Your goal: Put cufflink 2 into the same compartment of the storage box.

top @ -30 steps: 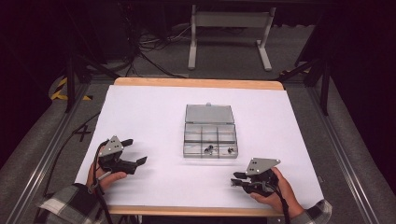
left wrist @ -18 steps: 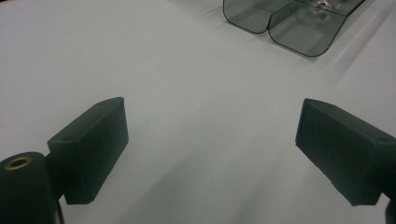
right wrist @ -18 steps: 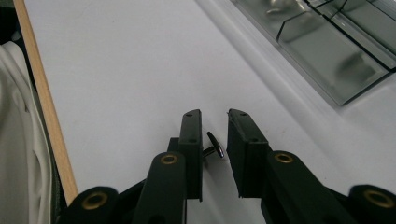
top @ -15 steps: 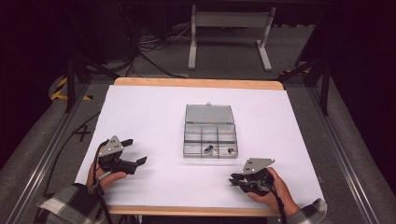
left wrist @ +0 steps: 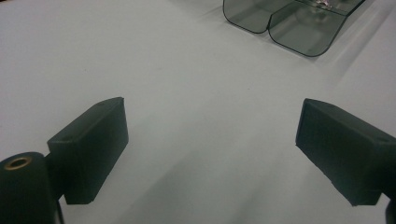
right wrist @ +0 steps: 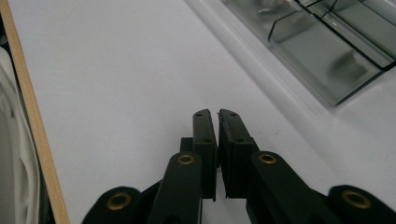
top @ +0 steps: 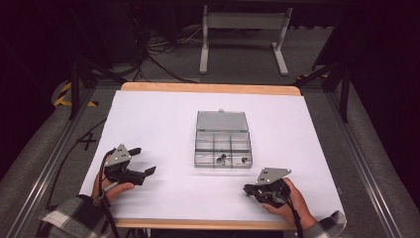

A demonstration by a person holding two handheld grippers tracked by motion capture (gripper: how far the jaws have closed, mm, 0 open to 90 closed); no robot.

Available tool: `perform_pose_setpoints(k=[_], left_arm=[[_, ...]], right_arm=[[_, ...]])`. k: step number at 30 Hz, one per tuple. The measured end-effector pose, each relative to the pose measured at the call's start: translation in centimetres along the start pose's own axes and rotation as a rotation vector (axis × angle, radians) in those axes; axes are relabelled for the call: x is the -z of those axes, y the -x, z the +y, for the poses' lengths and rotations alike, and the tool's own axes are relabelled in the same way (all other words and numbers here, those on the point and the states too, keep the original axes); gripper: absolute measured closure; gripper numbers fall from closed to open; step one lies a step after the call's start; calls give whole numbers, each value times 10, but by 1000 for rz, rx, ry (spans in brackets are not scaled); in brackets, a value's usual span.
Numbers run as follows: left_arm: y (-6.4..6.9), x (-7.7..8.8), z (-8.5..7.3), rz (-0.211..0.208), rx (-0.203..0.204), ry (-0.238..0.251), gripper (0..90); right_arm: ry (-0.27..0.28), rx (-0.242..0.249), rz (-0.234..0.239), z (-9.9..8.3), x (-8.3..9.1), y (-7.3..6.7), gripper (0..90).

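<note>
Idling low on the white table [top: 163,114]: left gripper [top: 141,161] jaws spread wide, right gripper [top: 249,190] jaws pressed together on nothing, both well apart from the clear compartment box [top: 223,145]. Box sits mid-table, lid open, probably staged for reach; small parts inside, likely hardware, too small to tell.

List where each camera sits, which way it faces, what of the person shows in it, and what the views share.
High view: above the person's side, facing forward and down on the white table; both hands, the left gripper and right gripper show.
Left gripper view: low over the table, along its wide-apart jaws toward the clear box.
Right gripper view: along its closed jaws, box to the right.
Shared: the box and the white tabletop.
</note>
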State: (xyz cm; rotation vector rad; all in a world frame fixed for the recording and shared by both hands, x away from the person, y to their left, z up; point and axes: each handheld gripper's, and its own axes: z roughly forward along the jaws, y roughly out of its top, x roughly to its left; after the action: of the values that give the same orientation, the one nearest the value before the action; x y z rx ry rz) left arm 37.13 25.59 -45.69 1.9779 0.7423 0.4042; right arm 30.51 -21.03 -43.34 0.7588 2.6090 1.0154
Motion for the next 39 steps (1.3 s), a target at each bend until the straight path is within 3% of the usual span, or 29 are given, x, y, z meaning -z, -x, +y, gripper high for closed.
perform_pose_setpoints(k=[39], left_arm=[[0, 0, 0, -1, 6, 0, 100]], right_arm=[[83, 6, -65, 8, 16, 2, 890]])
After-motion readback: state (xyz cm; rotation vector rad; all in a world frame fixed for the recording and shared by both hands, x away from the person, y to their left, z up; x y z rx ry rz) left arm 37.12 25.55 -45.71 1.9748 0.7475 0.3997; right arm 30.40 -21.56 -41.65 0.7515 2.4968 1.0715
